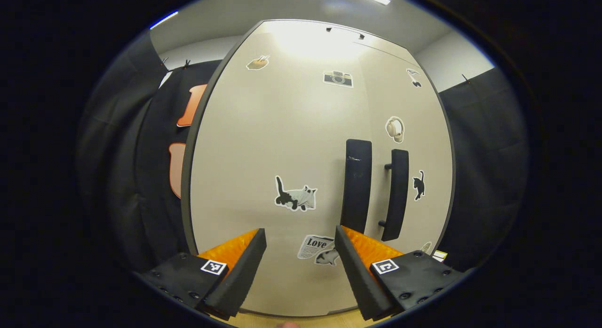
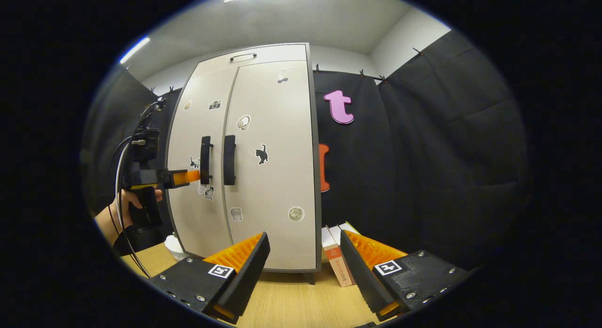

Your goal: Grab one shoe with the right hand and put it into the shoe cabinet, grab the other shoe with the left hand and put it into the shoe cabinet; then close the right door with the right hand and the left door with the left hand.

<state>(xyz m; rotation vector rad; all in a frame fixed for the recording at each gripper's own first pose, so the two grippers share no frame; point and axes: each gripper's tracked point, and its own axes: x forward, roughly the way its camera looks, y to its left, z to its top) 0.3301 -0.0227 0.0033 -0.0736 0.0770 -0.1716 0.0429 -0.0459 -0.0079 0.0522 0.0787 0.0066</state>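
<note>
The shoe cabinet (image 2: 263, 163) stands upright on the wooden floor (image 2: 291, 300) with both doors closed. Door count: two. The left door (image 1: 282, 154) and the right door (image 2: 273, 158) meet at a vertical seam. Handle count: two. The left handle (image 1: 356, 184) and the right handle (image 1: 396, 194) are dark vertical bars mounted side by side, one on each side of the seam. Neither shoe can be seen; the closed doors hide the cabinet interior.

Left gripper (image 1: 301, 262): in the left gripper view its two fingers are spread apart with nothing between them, aimed close at the face of the left door. In the right gripper view the same gripper is held by a hand (image 2: 129, 201), with its tip at the left handle; whether it touches the handle cannot be told.

Right gripper (image 2: 303, 267): its two fingers are spread apart and hold nothing. It hovers well back from the cabinet, above the floor.

Stickers on the left door in the left gripper view: a cat sticker (image 1: 295, 196), a camera sticker (image 1: 337, 78) and a newspaper sticker (image 1: 316, 247). The right door carries a black cat sticker (image 2: 261, 154) among others.

Two boxes (image 2: 339, 260) stand on the floor just beside the cabinet's right side.
</note>
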